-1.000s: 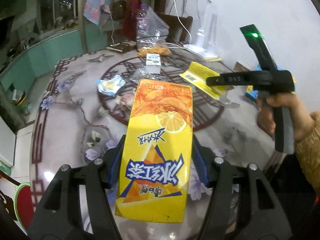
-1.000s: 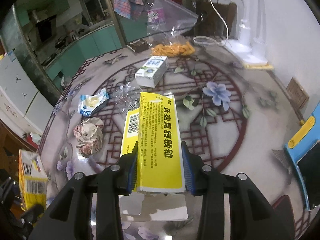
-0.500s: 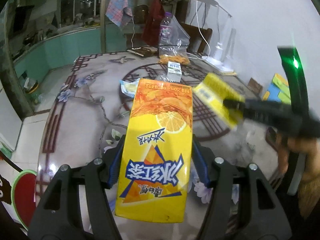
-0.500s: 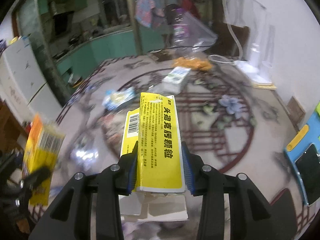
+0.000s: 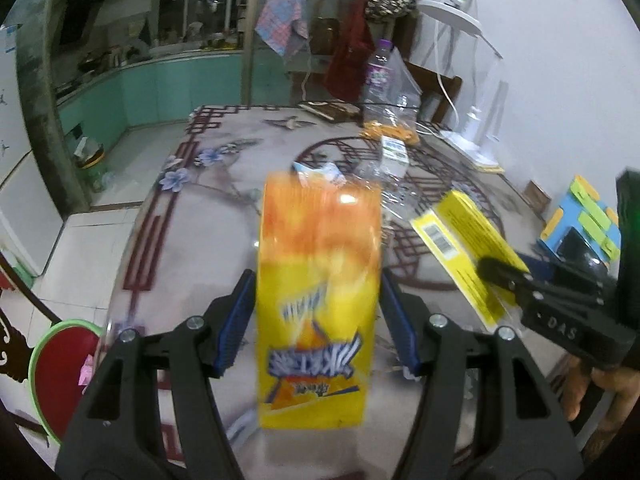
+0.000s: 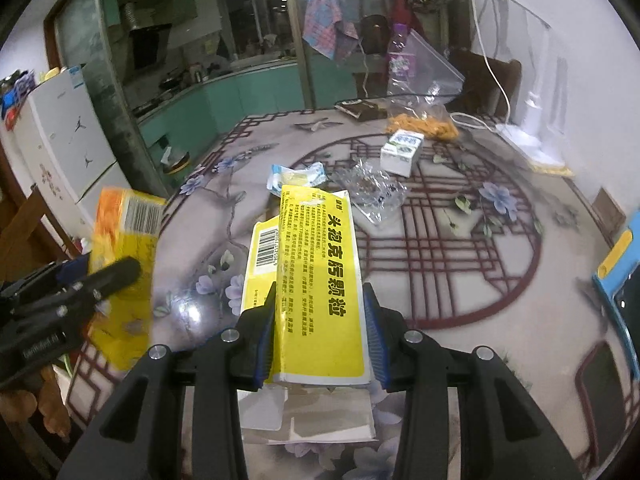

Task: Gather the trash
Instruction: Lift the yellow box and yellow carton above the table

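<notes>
My left gripper (image 5: 318, 320) is shut on an orange and yellow drink carton (image 5: 318, 280), held above the table's near edge; the carton also shows in the right wrist view (image 6: 124, 276). My right gripper (image 6: 320, 328) is shut on a flattened yellow box (image 6: 316, 280) with black print and a barcode; it also shows in the left wrist view (image 5: 464, 248). On the table lie a small white and green carton (image 6: 402, 152), crumpled clear plastic (image 6: 370, 190) and a blue and white wrapper (image 6: 296, 174).
A round glass-topped table (image 6: 460, 248) with a dark red lattice pattern. At its far edge stand a clear bag with orange snacks (image 6: 424, 120), a bottle (image 5: 378, 76) and a white lamp base (image 6: 528, 136). A red stool (image 5: 60, 364) stands at the lower left. A blue object (image 5: 580, 220) lies on the right.
Both grippers have lifted and drawn back from the table with their cartons. The view now takes in more of the room, and the crumpled paper ball is out of sight.
</notes>
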`<state>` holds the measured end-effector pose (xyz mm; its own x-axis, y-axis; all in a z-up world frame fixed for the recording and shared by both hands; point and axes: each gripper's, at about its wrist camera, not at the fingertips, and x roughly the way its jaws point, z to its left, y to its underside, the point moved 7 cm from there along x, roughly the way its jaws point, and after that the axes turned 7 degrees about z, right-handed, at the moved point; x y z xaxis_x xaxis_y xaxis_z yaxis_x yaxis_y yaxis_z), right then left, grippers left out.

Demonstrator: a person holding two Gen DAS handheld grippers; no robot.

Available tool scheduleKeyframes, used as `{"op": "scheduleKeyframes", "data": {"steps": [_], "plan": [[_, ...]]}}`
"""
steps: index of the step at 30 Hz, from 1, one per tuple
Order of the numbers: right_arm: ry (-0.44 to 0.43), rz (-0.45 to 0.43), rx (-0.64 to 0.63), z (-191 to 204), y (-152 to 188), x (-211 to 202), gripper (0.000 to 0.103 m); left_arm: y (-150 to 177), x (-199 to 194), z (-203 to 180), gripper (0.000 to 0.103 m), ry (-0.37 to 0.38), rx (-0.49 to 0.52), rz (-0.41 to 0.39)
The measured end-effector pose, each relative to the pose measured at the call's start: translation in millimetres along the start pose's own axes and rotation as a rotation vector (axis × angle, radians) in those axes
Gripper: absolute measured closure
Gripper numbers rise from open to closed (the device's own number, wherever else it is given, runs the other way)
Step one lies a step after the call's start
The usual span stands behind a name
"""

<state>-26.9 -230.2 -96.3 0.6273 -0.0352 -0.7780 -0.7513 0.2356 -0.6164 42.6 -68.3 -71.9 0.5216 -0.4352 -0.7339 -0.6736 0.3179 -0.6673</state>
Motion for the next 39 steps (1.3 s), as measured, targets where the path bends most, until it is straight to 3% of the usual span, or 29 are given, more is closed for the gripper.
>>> {"op": "scheduleKeyframes", "data": {"steps": [11,12,13,14,18,26,31,37,39], "plan": [[0.004,-0.015,-0.004,21.0,2.1,-3.2,0.065,2.2,-8.3,42.7,0.044,-0.047,-0.081,-0.005],[0.003,-0.015,-0.003,23.3,1.3,-2.6,0.065,4.8,-5.1,47.0,0.043,-0.037,-0.093,0.014],[0.003,-0.015,-0.003,25.1,1.1,-2.0,0.065,6.3,-1.9,49.8,0.034,-0.033,-0.106,0.027],[0.004,-0.014,-0.004,25.7,0.8,-1.5,0.065,9.3,2.9,53.7,0.024,-0.020,-0.132,0.044],[0.024,-0.020,-0.016,24.4,-0.1,0.2,0.065,17.4,22.8,48.5,0.019,0.100,-0.236,0.123],[0.102,-0.077,0.051,-24.4,-3.0,-10.7,0.065,12.6,61.7,-10.6,0.008,0.202,-0.242,0.194],[0.064,-0.039,0.194,-69.8,1.1,-6.7,0.065,10.4,91.6,-48.2,0.008,0.110,-0.157,0.225],[0.022,-0.022,0.206,-72.8,5.3,-4.1,0.065,26.9,127.2,-59.1,0.008,-0.025,-0.057,0.298],[0.004,-0.019,0.207,-71.4,5.9,-4.2,0.065,32.0,134.4,-53.3,0.018,-0.040,-0.069,0.312]]}}
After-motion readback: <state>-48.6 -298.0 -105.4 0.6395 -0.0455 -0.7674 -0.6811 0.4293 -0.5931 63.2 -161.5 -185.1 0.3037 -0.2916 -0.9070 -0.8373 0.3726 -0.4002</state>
